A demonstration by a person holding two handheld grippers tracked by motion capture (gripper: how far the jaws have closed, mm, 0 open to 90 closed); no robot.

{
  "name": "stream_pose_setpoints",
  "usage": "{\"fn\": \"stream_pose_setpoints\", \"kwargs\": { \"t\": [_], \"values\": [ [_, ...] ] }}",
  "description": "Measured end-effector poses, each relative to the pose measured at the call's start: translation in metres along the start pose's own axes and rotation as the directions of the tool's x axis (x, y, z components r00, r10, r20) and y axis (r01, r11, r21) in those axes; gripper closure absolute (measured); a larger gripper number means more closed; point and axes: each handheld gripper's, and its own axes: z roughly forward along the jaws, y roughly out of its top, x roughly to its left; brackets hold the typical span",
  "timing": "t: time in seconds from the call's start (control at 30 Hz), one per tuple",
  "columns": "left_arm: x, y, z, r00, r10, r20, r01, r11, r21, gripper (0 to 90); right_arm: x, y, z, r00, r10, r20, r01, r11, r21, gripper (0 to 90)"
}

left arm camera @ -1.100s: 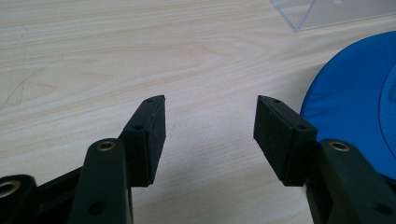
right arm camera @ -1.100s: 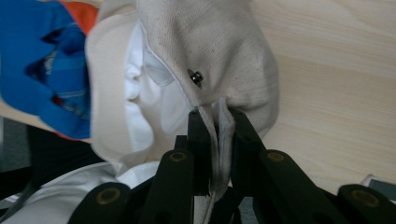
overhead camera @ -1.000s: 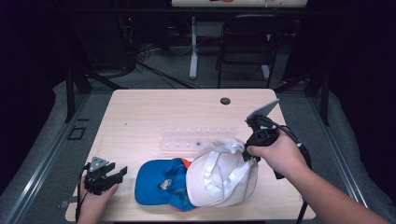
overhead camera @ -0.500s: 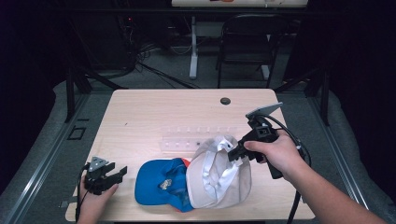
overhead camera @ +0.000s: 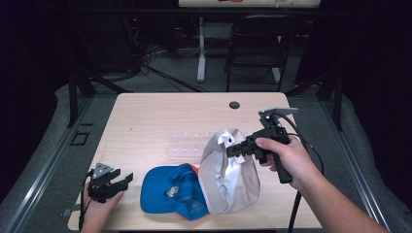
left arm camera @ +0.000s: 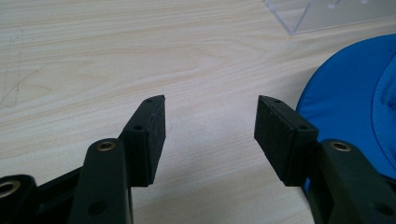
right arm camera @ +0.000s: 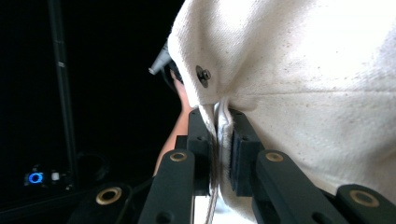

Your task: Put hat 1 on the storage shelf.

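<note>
- Right gripper: jaws clenched on an edge of the white cap; in the right gripper view the fabric edge is pinched between both jaws
- White cap: lifted and tilted, upper part raised at the gripper, lower part down near the table's near edge; whether it touches the table cannot be told
- White cap location: right of centre on the near half of the table, overlapping the right side of the blue cap
- Blue cap: lies flat on the table; its right part is hidden behind the white cap; a small emblem on its front is too small to read
- Left gripper: jaws released and wide apart, nothing between them, low over bare table at the near left corner
- In the left gripper view the blue cap is cut off at the right edge, near the right jaw; contact cannot be told
- Clear rack: lies behind the caps, partly hidden by the white cap; hard to make out against the wood; one corner is cut off at the top of the left gripper view
- A rivet sits on the white cap above the jaws
- Count: two caps, two grippers, one clear rack, one dark hole near the far edge of the table
- The left hand is cut off by the bottom edge of the high view
</note>
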Motion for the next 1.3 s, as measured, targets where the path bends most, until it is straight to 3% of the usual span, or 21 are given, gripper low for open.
{"fn": "stream_pose_setpoints", "kwargs": {
  "t": [0.07, 0.2, 0.47, 1.03, 1.3],
  "values": [
    [0.0, 0.0, 0.0, 1.0, 0.0, 0.0, 0.0, 1.0, 0.0, 43.5, 0.002, 0.002, -0.005, 0.9996, -0.018, -0.021, 0.018, 1.0, -0.014, 82.0],
    [0.0, 0.0, -0.001, 1.0, -0.001, -0.001, 0.001, 1.0, -0.003, 43.1, 0.008, 0.006, -0.012, 0.9985, -0.014, -0.053, 0.01, 0.997, -0.075, 82.0],
    [-0.001, 0.0, 0.0, 1.0, 0.001, 0.001, -0.001, 1.0, -0.001, 43.0, 0.015, 0.023, -0.017, 0.9954, -0.009, -0.095, -0.005, 0.99, -0.142, 81.9],
    [-0.002, 0.001, 0.001, 0.9995, 0.013, 0.027, -0.013, 0.9999, 0.002, 43.1, 0.028, 0.067, -0.014, 0.9962, 0.014, -0.086, -0.033, 0.974, -0.223, 81.8],
    [-0.006, 0.002, 0.001, 0.9983, 0.041, 0.041, -0.041, 0.9992, -0.005, 43.9, 0.032, 0.091, -0.012, 0.996, 0.029, -0.085, -0.05, 0.966, -0.255, 81.8]
  ]
}}
